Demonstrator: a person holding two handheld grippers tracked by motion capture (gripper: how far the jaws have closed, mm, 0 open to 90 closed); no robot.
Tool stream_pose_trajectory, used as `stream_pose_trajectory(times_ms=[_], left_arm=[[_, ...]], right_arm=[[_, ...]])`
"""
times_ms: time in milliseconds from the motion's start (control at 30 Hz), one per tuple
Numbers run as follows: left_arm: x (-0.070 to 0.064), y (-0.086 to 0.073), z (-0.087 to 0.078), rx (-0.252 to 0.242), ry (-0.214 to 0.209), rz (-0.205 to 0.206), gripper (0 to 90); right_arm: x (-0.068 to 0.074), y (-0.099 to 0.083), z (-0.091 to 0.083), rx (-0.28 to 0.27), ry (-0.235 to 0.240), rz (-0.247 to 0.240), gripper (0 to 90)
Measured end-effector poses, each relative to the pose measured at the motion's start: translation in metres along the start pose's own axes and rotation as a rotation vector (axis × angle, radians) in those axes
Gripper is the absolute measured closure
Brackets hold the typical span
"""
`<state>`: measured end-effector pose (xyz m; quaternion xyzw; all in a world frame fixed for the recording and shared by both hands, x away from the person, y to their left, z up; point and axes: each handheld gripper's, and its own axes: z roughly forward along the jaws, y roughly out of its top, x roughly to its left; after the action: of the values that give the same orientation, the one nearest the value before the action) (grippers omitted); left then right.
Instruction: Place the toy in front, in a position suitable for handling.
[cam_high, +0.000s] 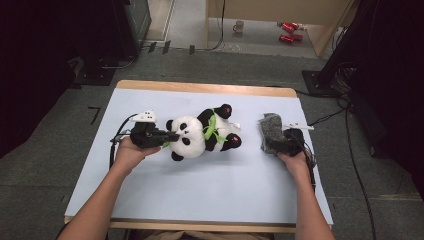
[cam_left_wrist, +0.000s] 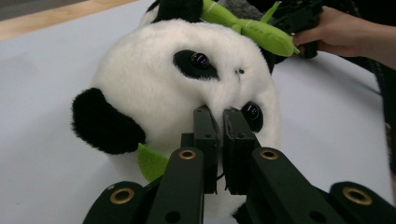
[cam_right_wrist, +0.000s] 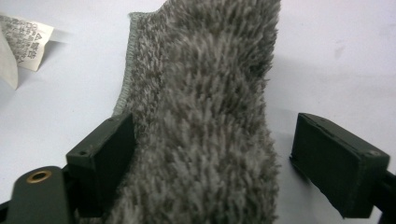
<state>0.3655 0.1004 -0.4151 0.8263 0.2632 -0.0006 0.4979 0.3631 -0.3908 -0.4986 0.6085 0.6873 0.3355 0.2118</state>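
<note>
High view: left gripper has its jaws nearly closed against the head of the plush panda, which lies on its side mid-table. Right gripper is at the grey fuzzy cloth, off to the panda's far side. White table cover is bare in front of both.

Left gripper view: jaws narrow, tips pressed into the panda's face between its eyes, pinching fur it seems. Green leaf sits just left of the jaws, green bamboo piece beyond the tips, the other hand further past it.

Right gripper view: jaws wide, the cloth standing between them, touching the left jaw, clear of the right one. Not gripped yet. White care label lies far left of the jaws.

Risk: the fur pinch is shallow, so it could slip and the panda roll. Floppy cloth may fold out of the wide jaws when they close. The panda's legs lie between the grippers, in the way of any cloth sweep.
</note>
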Motion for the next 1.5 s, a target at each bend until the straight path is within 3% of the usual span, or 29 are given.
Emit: stream_pose_trajectory(times_ms=[233,300,467,600,733,1033,1333,1500], left_arm=[[-0.005,-0.007,-0.011,-0.012,-0.076,0.014,87.1],[-0.005,-0.009,-0.015,-0.017,-0.116,0.004,87.2],[-0.002,-0.015,-0.021,0.013,-0.056,0.011,87.0],[0.003,-0.018,-0.022,0.013,-0.008,-0.016,86.6],[0.005,-0.021,-0.021,0.039,0.047,-0.007,85.5],[0.010,-0.030,-0.021,0.053,0.089,-0.036,82.7],[0.011,-0.036,-0.022,0.030,0.110,-0.056,79.8],[0.012,-0.038,-0.022,0.017,0.115,-0.067,78.4]], right_arm=[[-0.005,0.003,-0.007,-0.024,-0.006,0.025,15.2],[-0.006,0.003,-0.008,-0.028,-0.005,0.027,15.3],[-0.004,0.004,-0.010,-0.034,-0.001,0.022,15.9],[-0.002,0.007,-0.013,-0.051,0.004,0.019,16.2],[0.002,0.013,-0.013,-0.031,-0.006,0.011,16.7],[0.001,0.016,-0.003,-0.016,-0.037,0.004,23.2],[-0.003,0.013,0.007,0.015,0.006,0.043,29.8],[0.003,0.014,0.007,0.021,0.022,0.006,45.1]])
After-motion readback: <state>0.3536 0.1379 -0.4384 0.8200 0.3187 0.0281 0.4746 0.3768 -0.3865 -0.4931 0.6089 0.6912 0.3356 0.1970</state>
